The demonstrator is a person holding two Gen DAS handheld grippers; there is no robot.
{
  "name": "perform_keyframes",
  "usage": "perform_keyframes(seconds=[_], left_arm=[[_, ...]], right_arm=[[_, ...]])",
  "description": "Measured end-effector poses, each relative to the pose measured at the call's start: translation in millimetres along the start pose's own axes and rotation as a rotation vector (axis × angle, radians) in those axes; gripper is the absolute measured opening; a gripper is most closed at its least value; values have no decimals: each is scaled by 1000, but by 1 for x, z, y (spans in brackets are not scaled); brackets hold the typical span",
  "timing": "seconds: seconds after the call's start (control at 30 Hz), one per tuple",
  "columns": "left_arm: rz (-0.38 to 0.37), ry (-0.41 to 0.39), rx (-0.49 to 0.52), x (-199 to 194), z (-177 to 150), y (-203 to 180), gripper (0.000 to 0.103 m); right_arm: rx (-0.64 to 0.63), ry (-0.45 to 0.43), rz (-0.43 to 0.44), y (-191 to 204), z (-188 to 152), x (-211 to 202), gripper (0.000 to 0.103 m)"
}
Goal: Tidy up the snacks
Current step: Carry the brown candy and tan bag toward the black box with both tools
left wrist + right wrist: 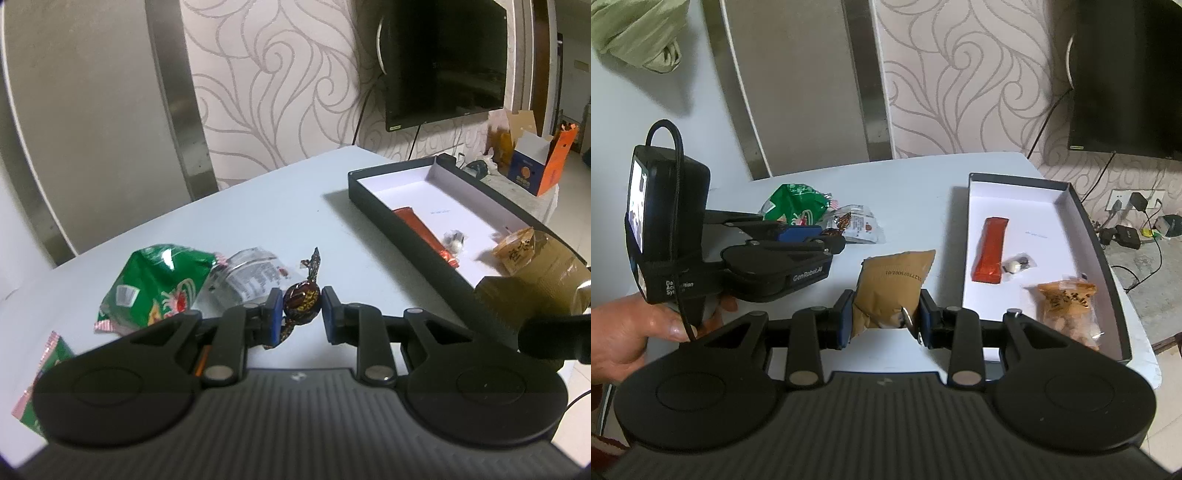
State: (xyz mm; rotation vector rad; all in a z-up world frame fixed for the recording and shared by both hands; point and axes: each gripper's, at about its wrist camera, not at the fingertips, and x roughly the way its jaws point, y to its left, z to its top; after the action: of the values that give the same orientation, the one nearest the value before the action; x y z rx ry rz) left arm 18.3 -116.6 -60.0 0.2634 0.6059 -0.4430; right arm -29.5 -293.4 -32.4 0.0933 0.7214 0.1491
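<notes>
Both pairs of jaws are clenched on snacks: the left gripper pinches a brown twist-wrapped candy between its blue pads, and the right gripper squeezes the lower end of a tan snack pouch whose top stands up between the fingers; both loads are held over the pale table, the candy near its left part, the pouch just left of the box. Behind the candy a green snack bag lies on the table, touching a clear printed wrapper to its right; another green packet shows at the left edge of the left wrist view. To the right sits an open black box with a white floor; inside it lie an orange-red bar, a small clear-wrapped sweet just beside the bar, and a clear bag of golden snacks nearer the camera. A hand grips the left gripper's handle; a dark television hangs on the swirl-patterned wall behind.
</notes>
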Motion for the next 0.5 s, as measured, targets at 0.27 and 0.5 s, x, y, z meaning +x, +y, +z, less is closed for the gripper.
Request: perform_keyframes(seconds=[0.27, 0.5], left_arm=[[-23, -14, 20, 6, 13, -18, 26], [-44, -31, 36, 14, 25, -35, 26]], right_arm=[[29, -17, -33, -20, 3, -7, 40], [56, -28, -70, -41, 3, -11, 40]])
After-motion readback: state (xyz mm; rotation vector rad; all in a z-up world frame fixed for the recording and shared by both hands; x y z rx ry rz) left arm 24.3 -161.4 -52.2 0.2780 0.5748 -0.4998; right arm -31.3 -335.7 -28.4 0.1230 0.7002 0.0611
